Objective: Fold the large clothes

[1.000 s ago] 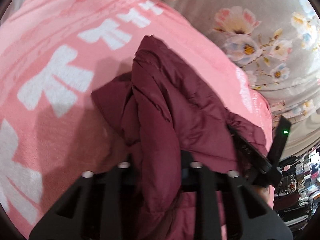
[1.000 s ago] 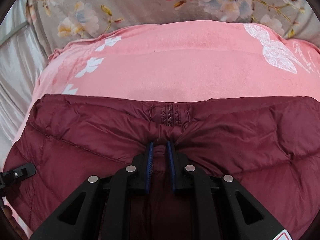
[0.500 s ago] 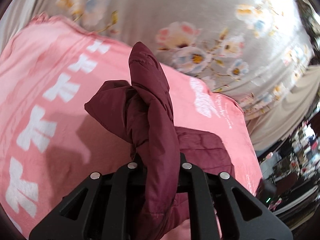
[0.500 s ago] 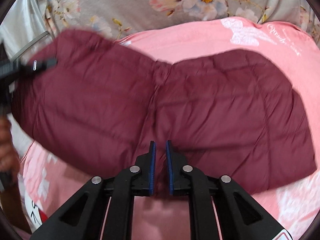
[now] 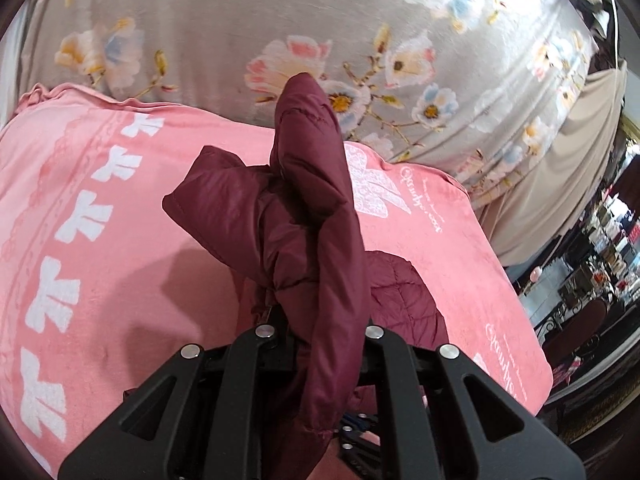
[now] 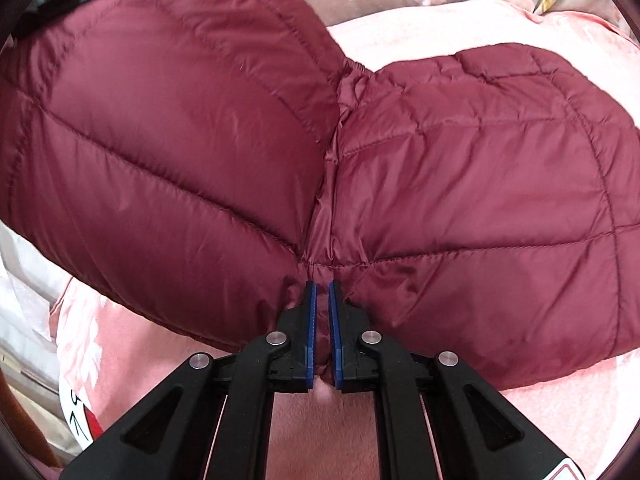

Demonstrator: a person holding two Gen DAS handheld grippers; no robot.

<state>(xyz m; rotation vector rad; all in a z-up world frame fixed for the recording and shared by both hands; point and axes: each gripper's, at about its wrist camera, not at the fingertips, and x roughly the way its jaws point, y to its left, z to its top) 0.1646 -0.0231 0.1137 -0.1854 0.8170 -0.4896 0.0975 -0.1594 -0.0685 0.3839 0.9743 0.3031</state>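
Right gripper [image 6: 322,300] clamped tight on a pinched seam of the maroon puffer jacket [image 6: 460,200], blue pads nearly together with only thin fabric between. Quilted panels billowed up and away ahead of the claw, one lobe to its left, one to its right, lifted off the pink blanket [image 6: 328,432] directly beneath the fingers. Left gripper [image 5: 320,344] closed on a thick bunched fold of the same jacket [image 5: 316,216], which stood up ahead of the claw and draped back over it; fingertips buried under fabric, so grip depth unclear, probably a fat multi-layer bite. More jacket lay low to the right of that claw on the blanket, floral bedspread [image 5: 240,32] beyond. Risks: slick shell fabric slipping out of the thin right-hand pinch under the weight of the hanging panels; puffy fill springing the fold back open once laid down; uneven bites on the two sides skewing the fold line; bunched left-hand wad landing as a lump rather than flat.
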